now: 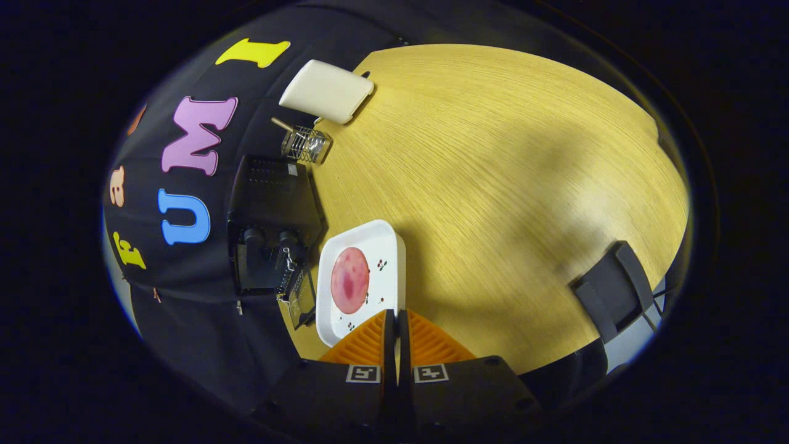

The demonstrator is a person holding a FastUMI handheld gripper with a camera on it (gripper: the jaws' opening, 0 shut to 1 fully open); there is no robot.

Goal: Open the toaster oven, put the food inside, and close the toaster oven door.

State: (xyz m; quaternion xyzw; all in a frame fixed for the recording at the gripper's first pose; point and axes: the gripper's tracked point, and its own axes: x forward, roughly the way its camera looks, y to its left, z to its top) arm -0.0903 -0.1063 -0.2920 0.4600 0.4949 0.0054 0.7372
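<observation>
My gripper [395, 320] is shut on the near rim of a white square plate [385, 246], with both orange fingers [370, 342] pressed close together on it. On the plate lies a round pink slice of food [350, 280]. The black toaster oven [271, 209] stands just beside the plate, against the booth wall at the edge of the wooden table [493, 185]. Its glass door [301, 295] hangs open toward the plate. The view is rolled sideways, so the oven appears to lie on its side.
Farther along the wall, past the oven, stand a small glass in a wire holder [305, 145] and a cream flat box [327, 91]. A black object [613, 290] sits at the table's edge on the other side of the fingers.
</observation>
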